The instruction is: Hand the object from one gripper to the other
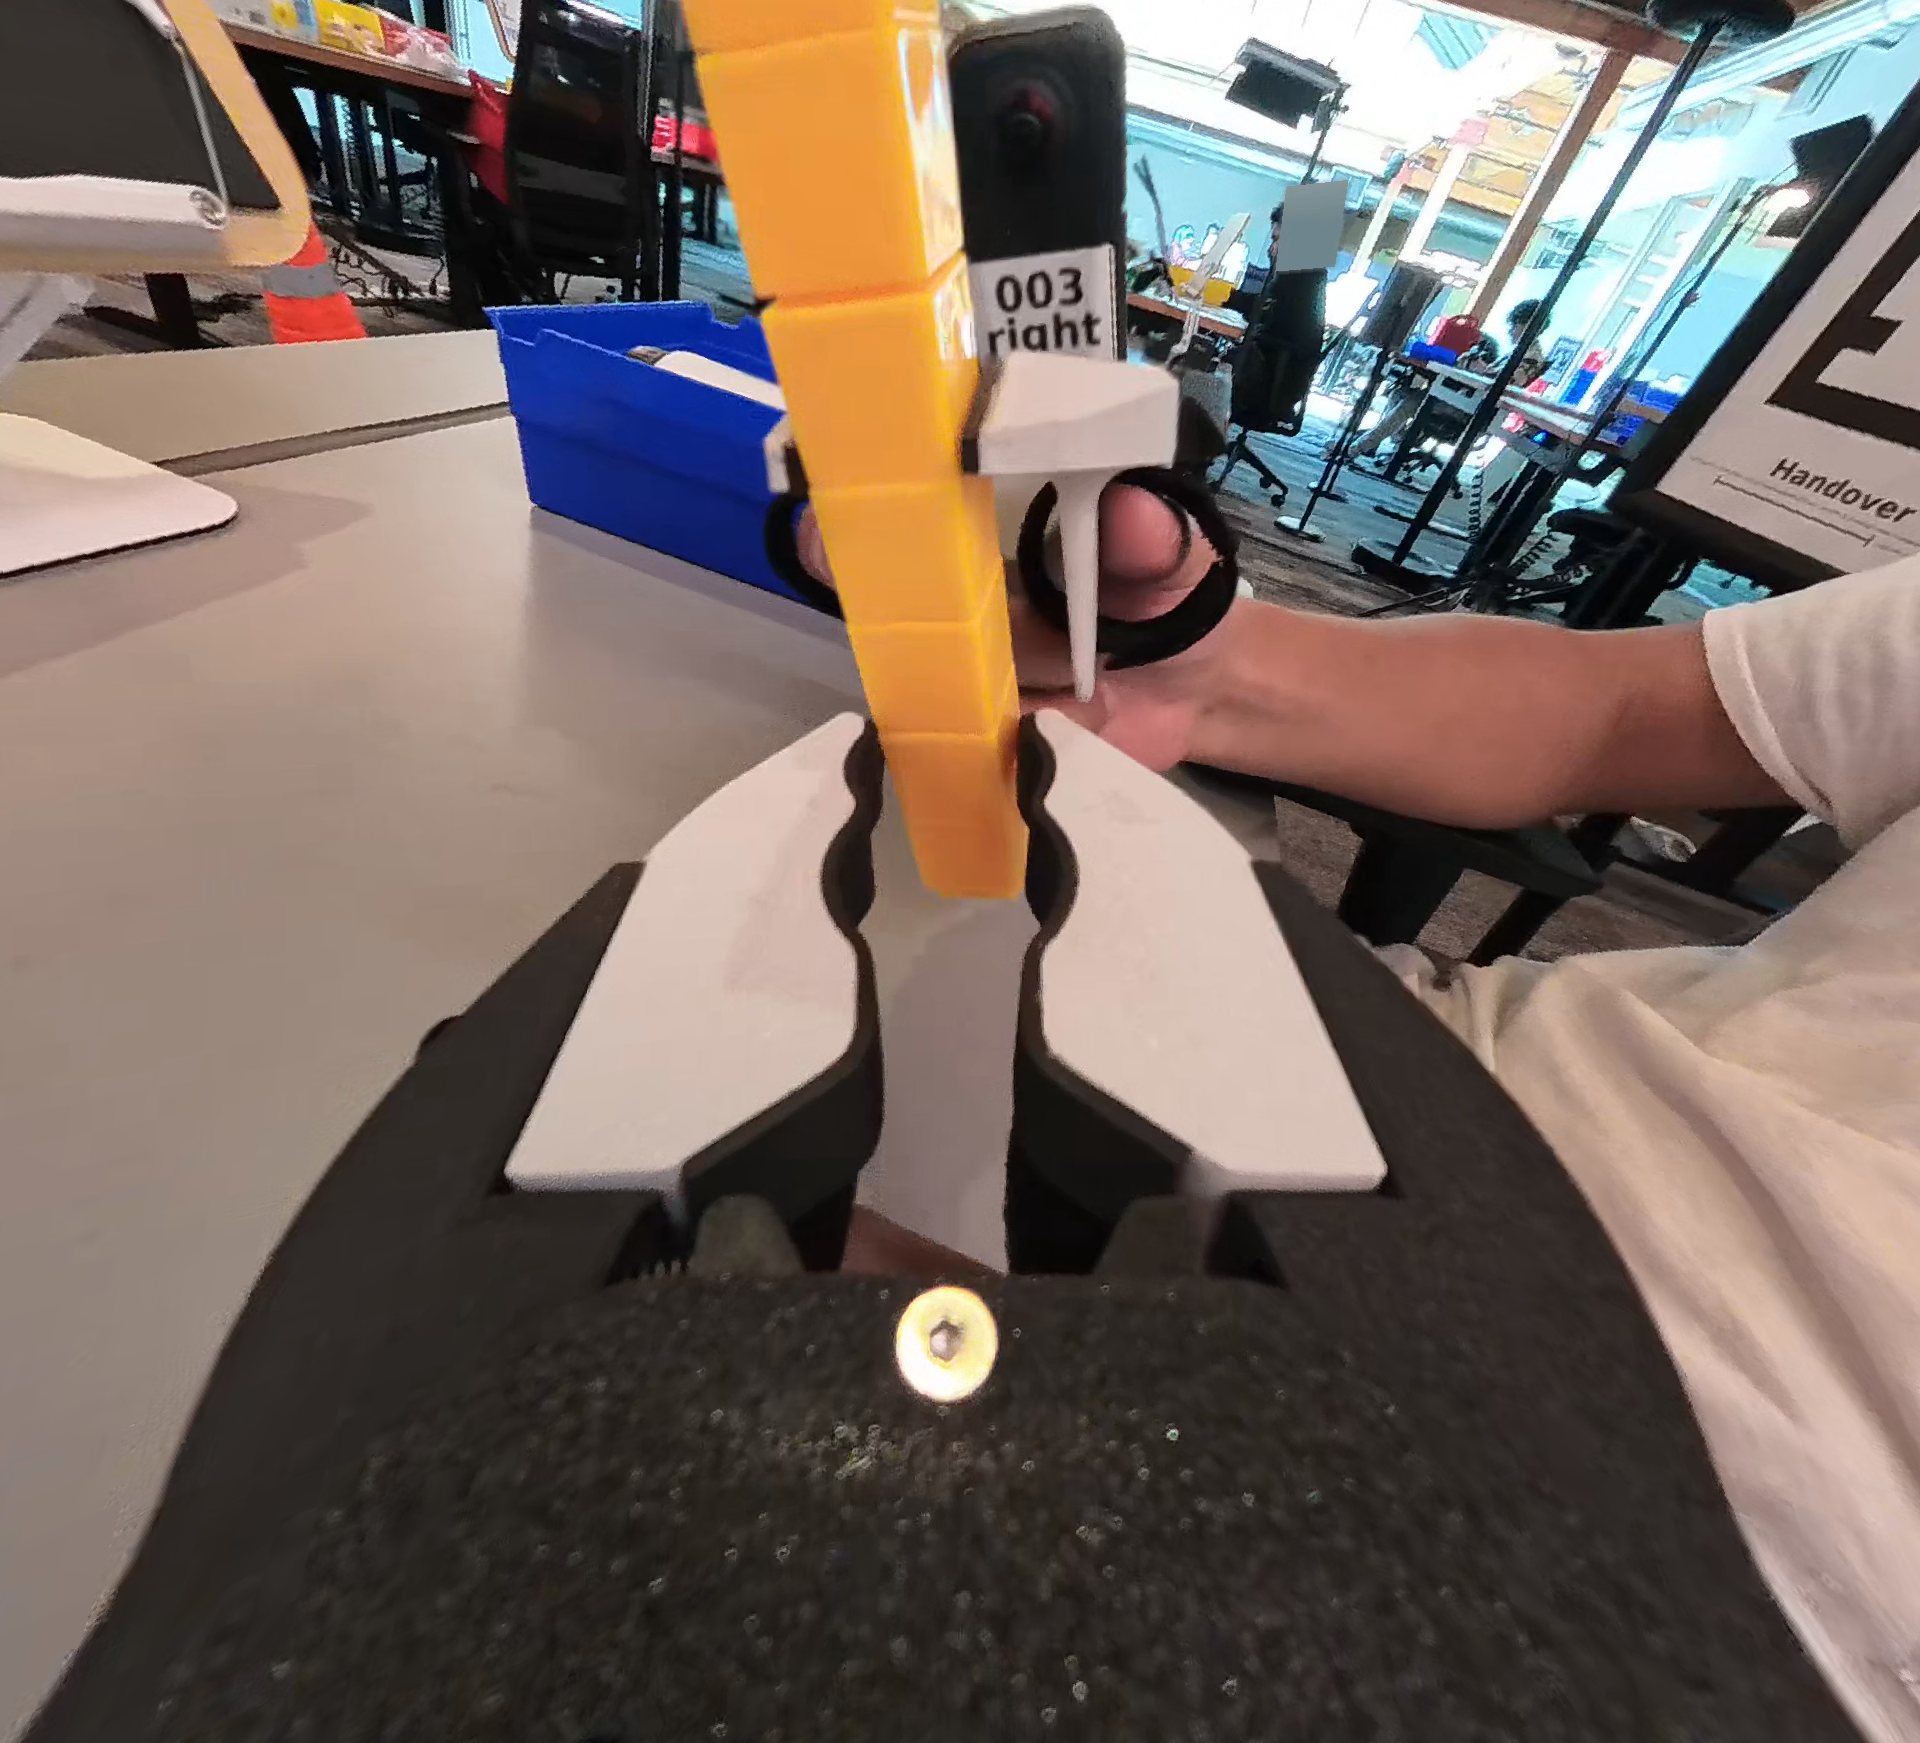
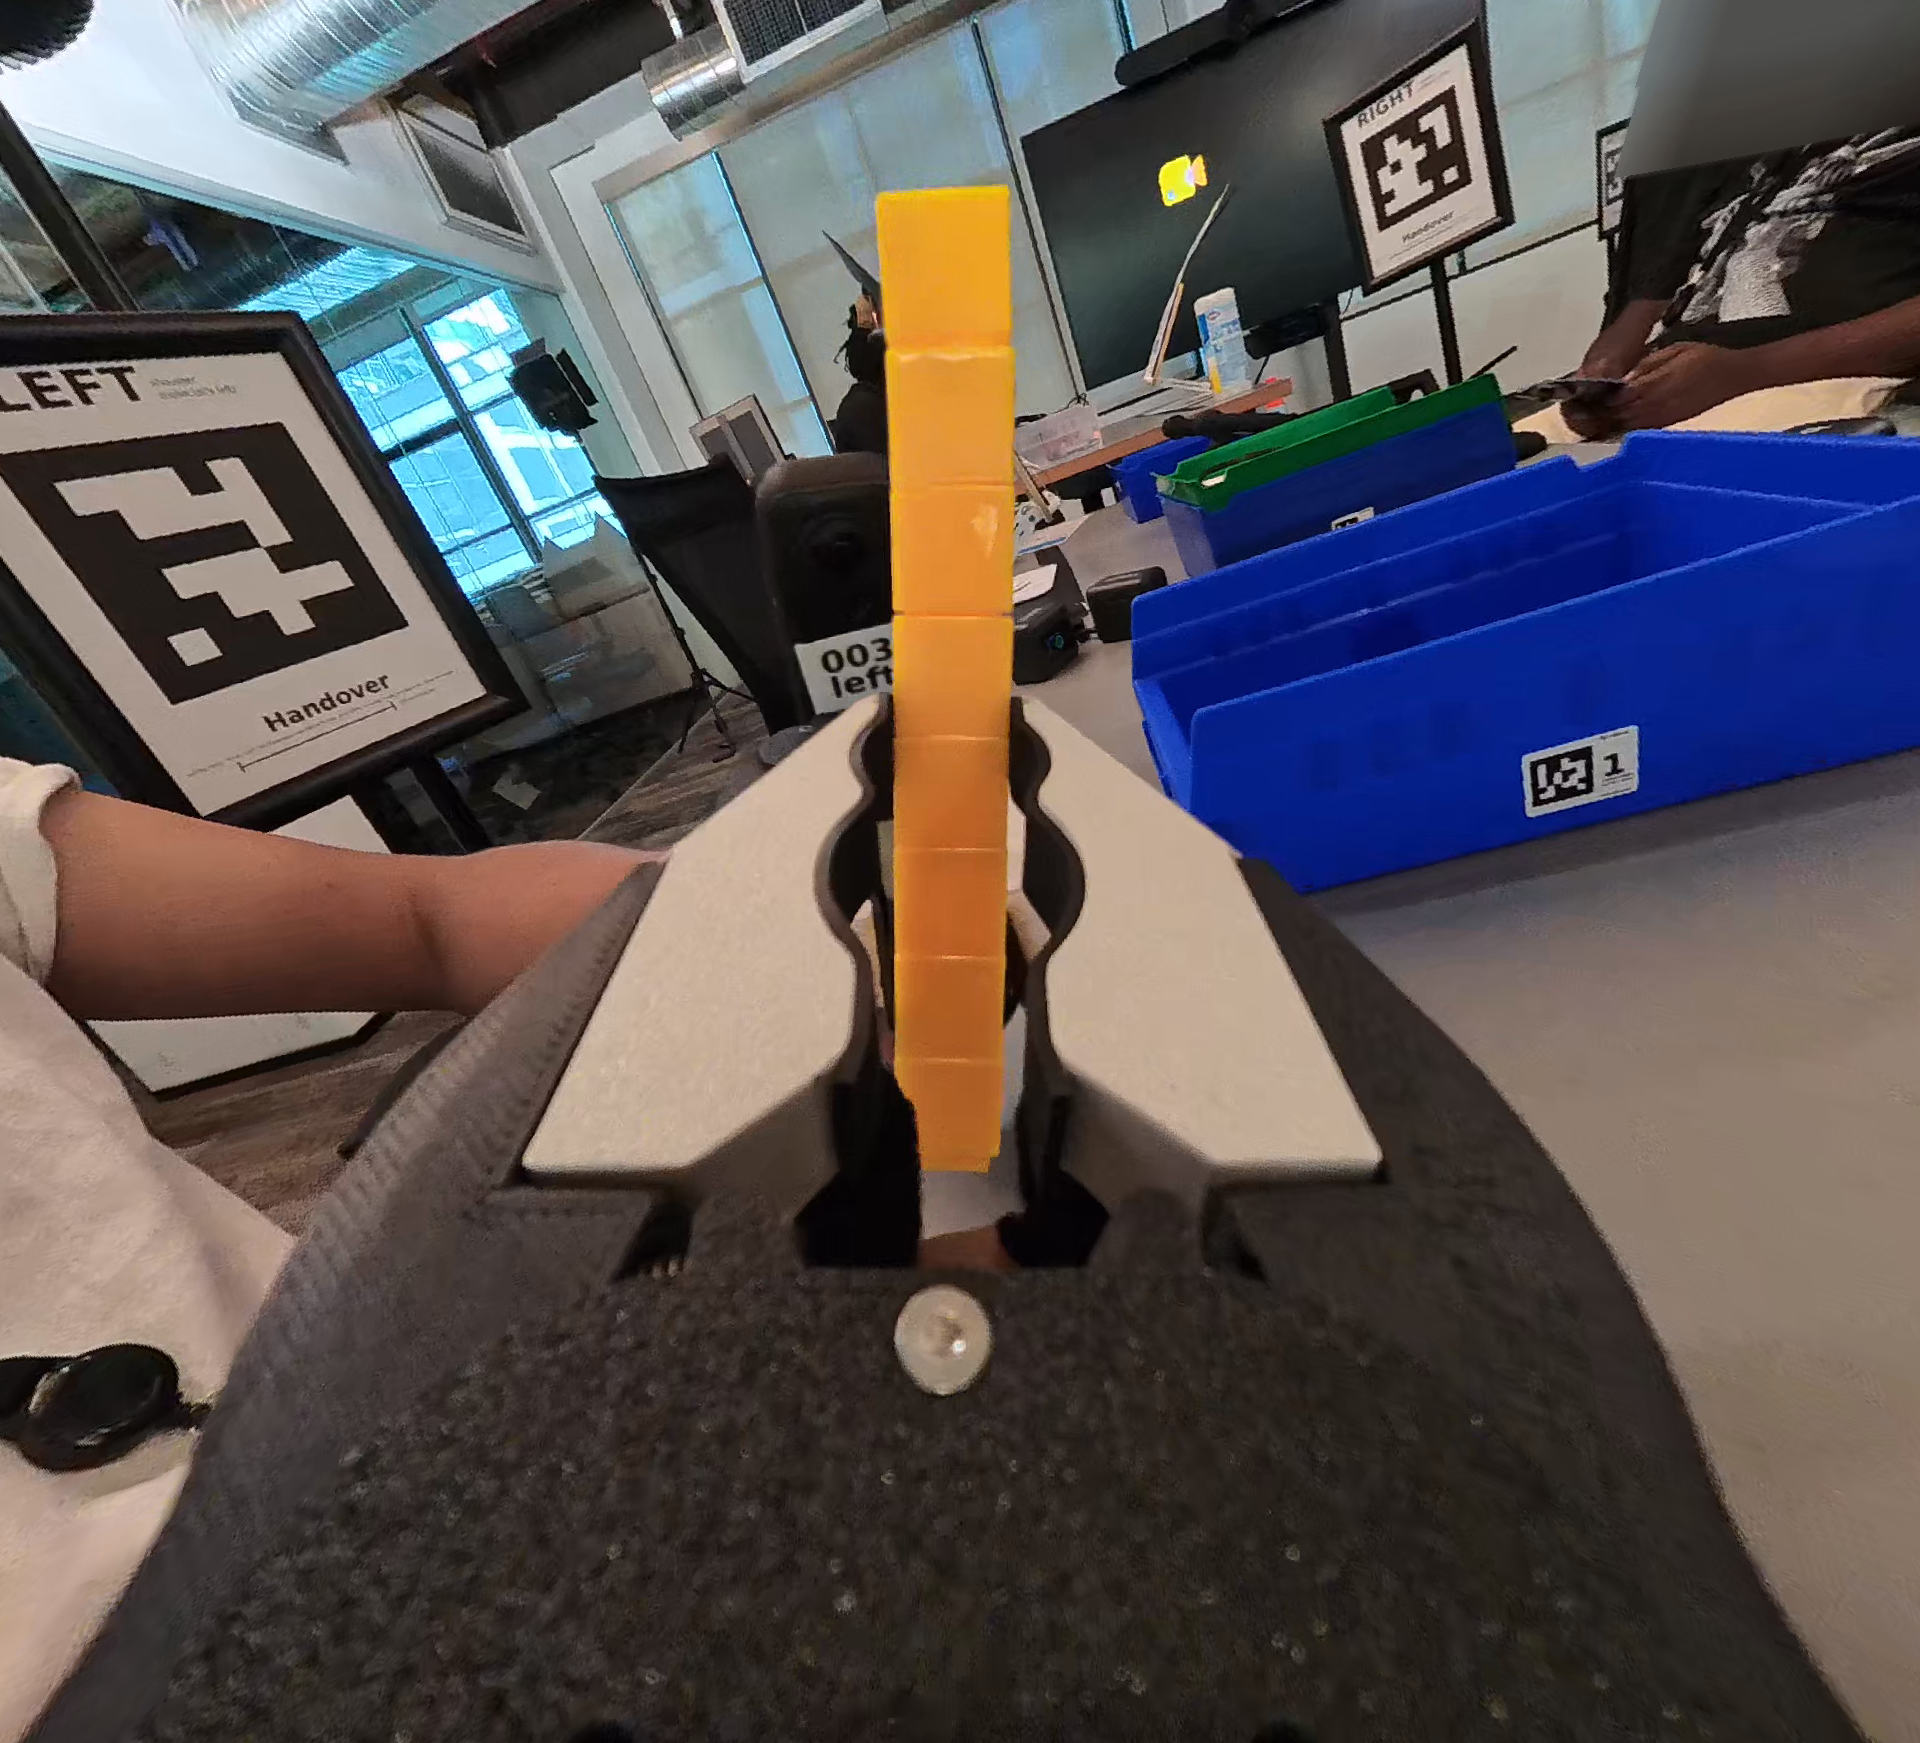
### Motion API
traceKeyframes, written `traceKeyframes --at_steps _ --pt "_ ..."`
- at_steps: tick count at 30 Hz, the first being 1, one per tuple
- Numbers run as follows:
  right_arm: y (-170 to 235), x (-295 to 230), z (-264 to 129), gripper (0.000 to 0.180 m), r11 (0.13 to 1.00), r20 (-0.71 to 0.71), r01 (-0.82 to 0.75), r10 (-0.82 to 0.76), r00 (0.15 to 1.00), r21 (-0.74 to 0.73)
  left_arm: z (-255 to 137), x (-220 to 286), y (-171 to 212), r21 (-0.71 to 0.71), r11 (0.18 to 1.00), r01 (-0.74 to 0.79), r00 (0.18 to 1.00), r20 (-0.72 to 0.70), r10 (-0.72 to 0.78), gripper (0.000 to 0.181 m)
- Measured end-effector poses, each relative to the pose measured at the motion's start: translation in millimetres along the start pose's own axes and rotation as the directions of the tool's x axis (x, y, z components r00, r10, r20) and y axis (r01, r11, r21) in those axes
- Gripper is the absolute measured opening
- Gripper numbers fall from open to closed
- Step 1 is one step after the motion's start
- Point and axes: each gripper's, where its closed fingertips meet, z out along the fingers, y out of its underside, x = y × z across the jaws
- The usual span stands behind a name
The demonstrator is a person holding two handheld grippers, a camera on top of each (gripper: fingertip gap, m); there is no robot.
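Yellow block bar (image 2: 951,675): a long rod of yellow cubes joined end to end, standing upright above the grey table (image 1: 312,654), held off its surface.

Right gripper (image 2: 951,737): jaws drawn in narrow on the lower part of the bar, black ridged pads (image 2: 1039,820) pressing both side faces. The bar's bottom end sits deep between the fingers; most of its length rises above the tips. In the left wrist view this same tool appears beyond the bar, its white finger (image 1: 1081,420) against the bar's side and a person's hand (image 1: 1132,633) through the black finger loops.

Left gripper (image 1: 945,758): jaws narrow, set around the bar's lowest cubes. The right-hand pad (image 1: 1039,810) touches the bar; a thin gap shows at the left-hand pad, so whether it grips firmly cannot be told.

Person: bare forearm (image 1: 1455,717) and white sleeve (image 1: 1808,685) reaching across from the edge of both views.

Blue bin (image 2: 1558,654): on the table just beyond the grippers, with a small marker sticker on its front wall. A second blue bin with a green one nested on it (image 2: 1340,446) stands farther back.

Framed marker board (image 2: 229,550): black and white pattern, on a stand beside the table.

Second person (image 2: 1766,291): dark patterned shirt, at the far side of the table.

Dark wall screen (image 2: 1195,239): at the back of the room.
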Motion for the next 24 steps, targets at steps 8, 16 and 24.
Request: traceKeyframes --at_steps 8,16,24 --pt "6.7 9.5 -6.5 0.053 0.955 -0.11 0.277 -0.289 0.951 -0.111 -12.1 -22.3 -16.1 0.074 0.995 0.065 0.992 0.107 -0.073 0.023" --pt "29.6 31.4 -1.5 0.066 0.37 -0.289 0.788 -0.923 0.253 -0.492 -40.3 -51.8 -39.8 0.281 0.919 0.277 0.943 0.103 -0.316 0.022" --pt "7.1 17.7 21.4 0.055 0.327 -0.454 0.855 -0.882 0.123 -0.403 -40.5 -34.3 -57.8 0.406 0.786 0.466 0.88 -0.125 -0.457 0.022"
